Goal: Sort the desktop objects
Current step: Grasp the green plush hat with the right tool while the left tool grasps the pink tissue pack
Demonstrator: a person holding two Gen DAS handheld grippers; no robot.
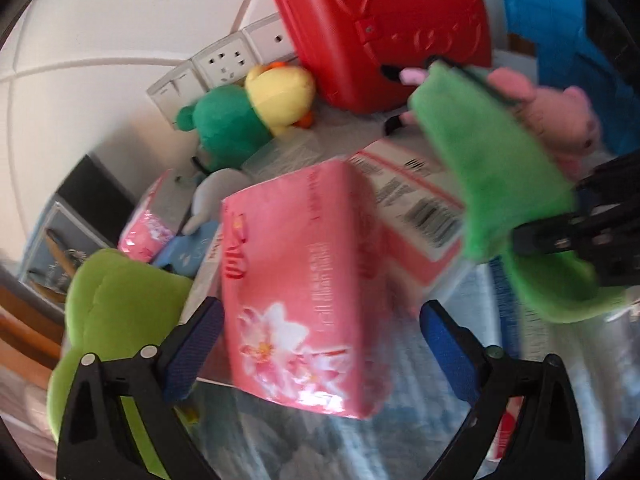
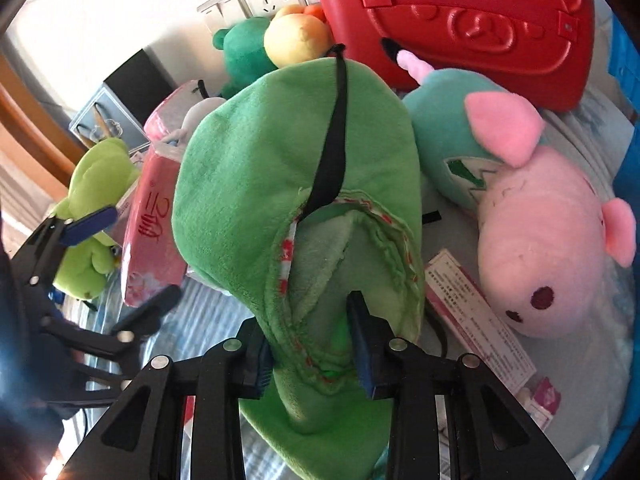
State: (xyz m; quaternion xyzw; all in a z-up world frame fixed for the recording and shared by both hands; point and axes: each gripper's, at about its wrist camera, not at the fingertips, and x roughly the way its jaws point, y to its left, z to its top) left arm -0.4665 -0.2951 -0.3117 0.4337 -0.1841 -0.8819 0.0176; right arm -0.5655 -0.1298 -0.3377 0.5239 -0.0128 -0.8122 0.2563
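A pink tissue pack point(image 1: 296, 288) with a flower print stands between the fingers of my left gripper point(image 1: 322, 348). The left pad sits close to its edge and the right pad point(image 1: 448, 352) stands apart from it, so the jaws are open. My right gripper point(image 2: 312, 356) is shut on a green plush slipper point(image 2: 280, 160) with a black strap, pinching its opening rim. From the left wrist view the same slipper point(image 1: 492, 168) hangs at the right. The right wrist view shows the left gripper point(image 2: 126, 260) straddling the pack point(image 2: 152, 240).
A red hard case point(image 2: 460, 20) leans at the back near wall sockets point(image 1: 224, 60). Around it lie a pink pig plush point(image 2: 540, 240), a teal plush point(image 2: 448, 136), a lime frog plush point(image 1: 116, 312), a dark green and yellow plush point(image 1: 228, 120) and a barcoded box point(image 1: 420, 200).
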